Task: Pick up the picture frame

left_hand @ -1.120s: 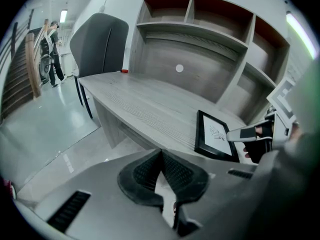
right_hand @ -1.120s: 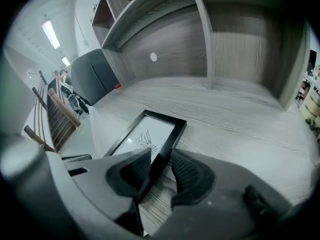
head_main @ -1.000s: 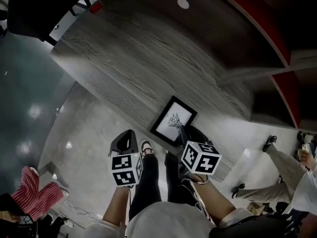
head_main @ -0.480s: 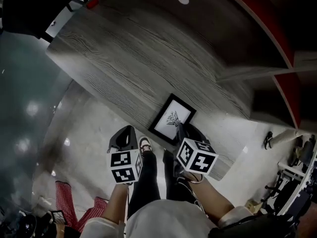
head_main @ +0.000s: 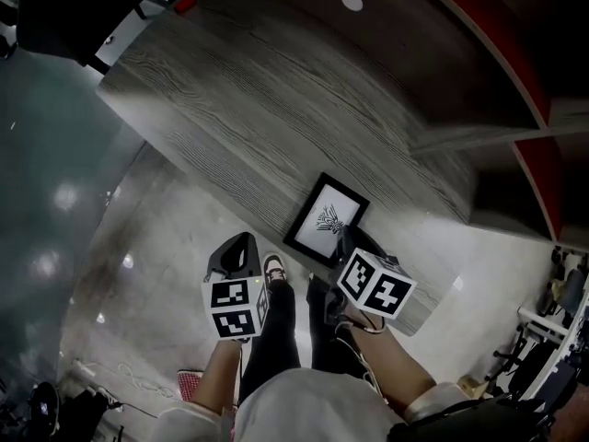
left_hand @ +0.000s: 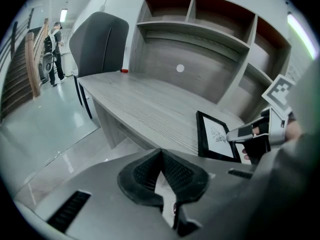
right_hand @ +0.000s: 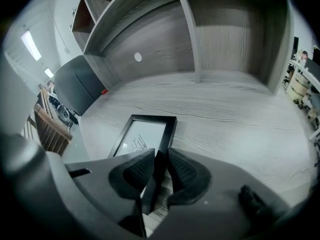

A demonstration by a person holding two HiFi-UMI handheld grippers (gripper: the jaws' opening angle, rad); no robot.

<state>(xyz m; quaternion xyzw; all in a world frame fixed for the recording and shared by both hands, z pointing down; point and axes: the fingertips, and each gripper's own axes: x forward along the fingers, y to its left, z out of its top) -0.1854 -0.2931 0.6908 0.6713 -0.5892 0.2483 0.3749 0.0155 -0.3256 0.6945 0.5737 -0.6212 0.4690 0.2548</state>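
Observation:
The black picture frame (head_main: 327,217) with a white print lies near the front edge of the grey wooden desk (head_main: 258,90). My right gripper (head_main: 346,243) reaches it from the front, and its pads are shut on the frame's right rail (right_hand: 161,144). The same frame (left_hand: 216,135) and right gripper (left_hand: 236,134) also show at the right of the left gripper view. My left gripper (head_main: 237,250) hangs off the desk's front edge, left of the frame. Its jaws (left_hand: 161,154) meet with nothing between them.
A dark chair (head_main: 74,7) stands at the desk's far left end. Shelf compartments (left_hand: 210,14) rise behind the desk, with a white round disc (head_main: 351,0) on the back panel. The person's legs and shoes (head_main: 273,270) are below the desk edge on glossy floor.
The right gripper stays on the frame's edge and the left barely moves. A person in red checked cloth at the lower left has gone from view.

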